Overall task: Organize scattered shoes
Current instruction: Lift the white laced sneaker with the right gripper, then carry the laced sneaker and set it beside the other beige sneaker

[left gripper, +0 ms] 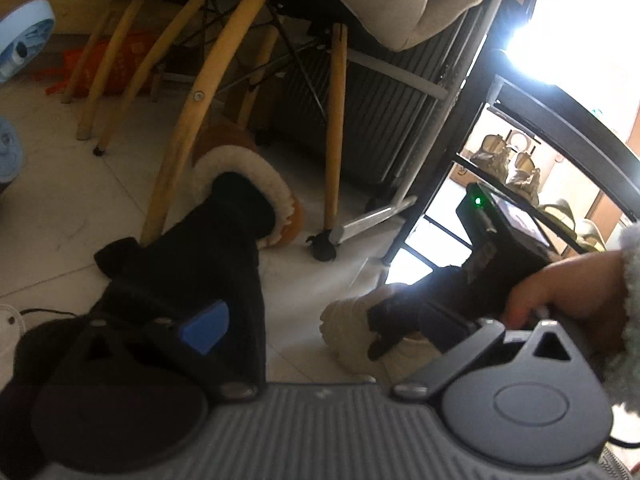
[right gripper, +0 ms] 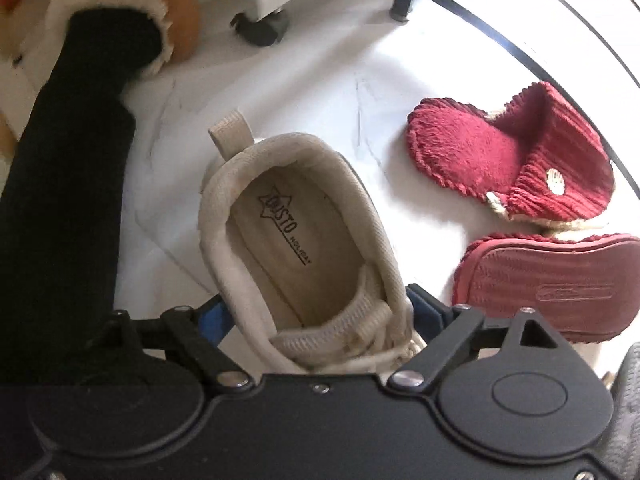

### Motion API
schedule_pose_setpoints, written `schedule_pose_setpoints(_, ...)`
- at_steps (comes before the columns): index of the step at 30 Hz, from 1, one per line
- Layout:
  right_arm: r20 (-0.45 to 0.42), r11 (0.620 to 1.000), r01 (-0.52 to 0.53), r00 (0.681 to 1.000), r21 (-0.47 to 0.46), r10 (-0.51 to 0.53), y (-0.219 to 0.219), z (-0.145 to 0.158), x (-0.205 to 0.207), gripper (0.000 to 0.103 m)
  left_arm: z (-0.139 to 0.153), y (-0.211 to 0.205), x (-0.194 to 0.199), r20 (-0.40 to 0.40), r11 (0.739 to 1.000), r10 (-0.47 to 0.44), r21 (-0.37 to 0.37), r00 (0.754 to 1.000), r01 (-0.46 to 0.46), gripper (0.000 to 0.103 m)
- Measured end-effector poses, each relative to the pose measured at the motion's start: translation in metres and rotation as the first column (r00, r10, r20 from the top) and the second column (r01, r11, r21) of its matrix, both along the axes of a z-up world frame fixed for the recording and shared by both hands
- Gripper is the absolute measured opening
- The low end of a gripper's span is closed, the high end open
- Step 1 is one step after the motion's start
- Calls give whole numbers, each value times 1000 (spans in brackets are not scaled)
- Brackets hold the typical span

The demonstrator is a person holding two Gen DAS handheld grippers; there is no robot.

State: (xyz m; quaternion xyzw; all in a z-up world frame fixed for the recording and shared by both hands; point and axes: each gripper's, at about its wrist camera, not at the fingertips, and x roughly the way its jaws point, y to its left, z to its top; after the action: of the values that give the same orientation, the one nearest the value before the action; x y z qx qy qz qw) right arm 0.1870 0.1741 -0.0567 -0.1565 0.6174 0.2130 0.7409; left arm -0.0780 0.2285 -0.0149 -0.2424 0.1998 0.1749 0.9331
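Clearly little is sorted; the right gripper (right gripper: 316,312) straddles a cream canvas sneaker (right gripper: 304,240), pad contact unclear; left gripper's (left gripper: 344,276) jaws spread, far finger inside a tan fleece-lined slipper (left gripper: 256,184); red corduroy slippers (right gripper: 520,160) lie scattered right.

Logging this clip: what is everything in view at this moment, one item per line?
sneaker: 1, cream, on the floor between the right claw's fingers
red slippers: 2, red, right of the sneaker; one upright, one sole up
fleece slipper: 1, brown with cream lining, beside a chair leg, worn on the person's foot
chairs: at least 2, beige seats, wooden legs, behind the fleece slipper
suitcase: 1, grey ribbed, behind the chairs
bag: 1, orange, far left under the chairs
boots: 2, tan, on a black rack at right
leg: 1, black trousers, ends in the fleece slipper
right hand: 1, fuzzy sleeve, holds the right claw
left claw: open, empty
right claw: straddles the sneaker; grip unclear
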Motion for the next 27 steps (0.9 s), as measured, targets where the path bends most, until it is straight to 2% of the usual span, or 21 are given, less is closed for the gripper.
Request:
schedule_pose_setpoints(3, -22, 999, -22, 999, 50, 23, -8, 9, -1, 96, -1, 2, 0, 3, 1000, 1, -7, 1000, -1, 103)
schedule_pose_setpoints(6, -47, 986, -75, 995, 148, 83, -21, 28, -1, 96, -1, 2, 1, 6, 1000, 1, -12, 1000, -1, 103)
schedule_pose_setpoints(8, 26, 969, -180, 984, 166, 178, -34, 48, -7, 97, -2, 2, 2, 6, 1000, 2, -14, 1000, -2, 103)
schedule_pose_setpoints(10, 111, 945, -314, 946, 93, 304, -47, 55, -19, 100, -2, 2, 2, 7, 1000, 3, -14, 1000, -3, 103)
schedule_pose_setpoints(11, 139, 922, -384, 917, 49, 375, -53, 54, -28, 100, -2, 2, 3, 6, 1000, 3, -13, 1000, -3, 103)
schedule_pose_setpoints(14, 179, 855, -518, 841, -7, 511, -74, 37, -55, 100, -3, -1, 4, 0, 1000, -1, -7, 1000, 1, 103)
schedule_pose_setpoints(15, 186, 847, -531, 832, -8, 523, -77, 33, -59, 100, -3, -1, 5, -1, 1000, -2, -5, 1000, 2, 103)
schedule_pose_setpoints(20, 227, 886, -457, 873, 78, 431, -87, 5, -67, 100, -5, -4, 5, -15, 1000, -12, 14, 1000, 12, 103)
schedule_pose_setpoints(23, 252, 902, -424, 885, 87, 392, -86, -8, -66, 101, -6, -5, 6, -21, 1000, -11, 22, 1000, 11, 103)
schedule_pose_setpoints(27, 233, 916, -385, 906, 111, 353, -85, -23, -64, 101, -6, -7, 8, -30, 999, -16, 33, 999, 17, 103)
